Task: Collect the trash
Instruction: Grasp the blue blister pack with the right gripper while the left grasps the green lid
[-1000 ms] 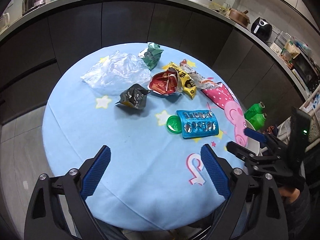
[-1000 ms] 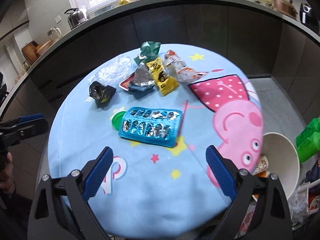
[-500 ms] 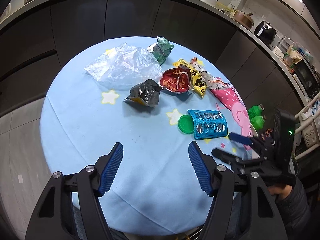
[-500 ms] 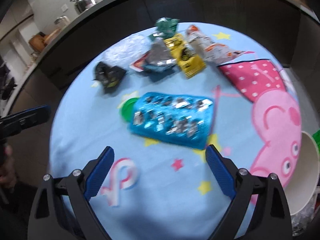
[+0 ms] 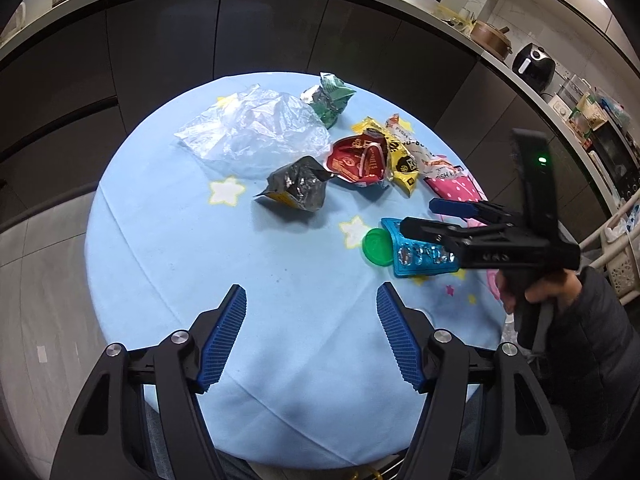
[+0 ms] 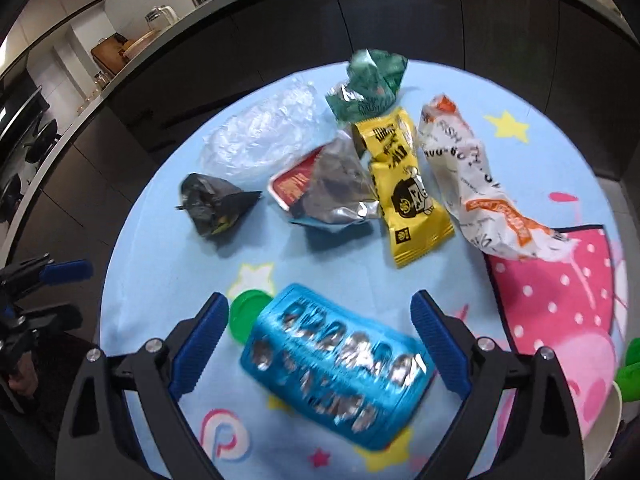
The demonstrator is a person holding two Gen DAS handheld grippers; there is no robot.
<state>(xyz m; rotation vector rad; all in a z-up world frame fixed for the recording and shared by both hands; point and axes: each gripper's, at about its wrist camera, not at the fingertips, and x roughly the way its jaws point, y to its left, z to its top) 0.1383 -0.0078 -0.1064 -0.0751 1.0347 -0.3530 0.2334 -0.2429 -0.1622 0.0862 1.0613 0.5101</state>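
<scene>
- Left hand-held gripper (image 5: 311, 332) sits at the bottom of its frame, jaws spread wide with nothing between them, hovering over the near edge of the round surface (image 5: 168, 248) with its blue cloth. Loads of bare cloth in front of it, lower left and centre.
- Right hand-held gripper (image 6: 320, 344) is also wide open, angled down low over the blue blister pack (image 6: 336, 364), which lies between the two pads in the lower middle of the frame. Can't tell if the pads touch it, the pack is a bit blurry.
- Green lid (image 6: 246, 312) is tucked against the pack's left end, just beside the left pad.
- In the left view the right gripper comes in from the right edge, held level, with the person's hand (image 5: 536, 284) wrapped round the handle.
- Mid surface: crumpled dark foil wrapper (image 5: 296, 188), red wrapper (image 5: 356, 160), yellow wrapper (image 6: 404, 188) and white-orange wrapper (image 6: 472, 180), bunched close together.
- Far side: clear plastic bag (image 5: 256, 128) and green wrapper (image 5: 330, 96) near the far rim.
- Beyond that, dark cabinets (image 5: 168, 40) curve across the top of the frame.
</scene>
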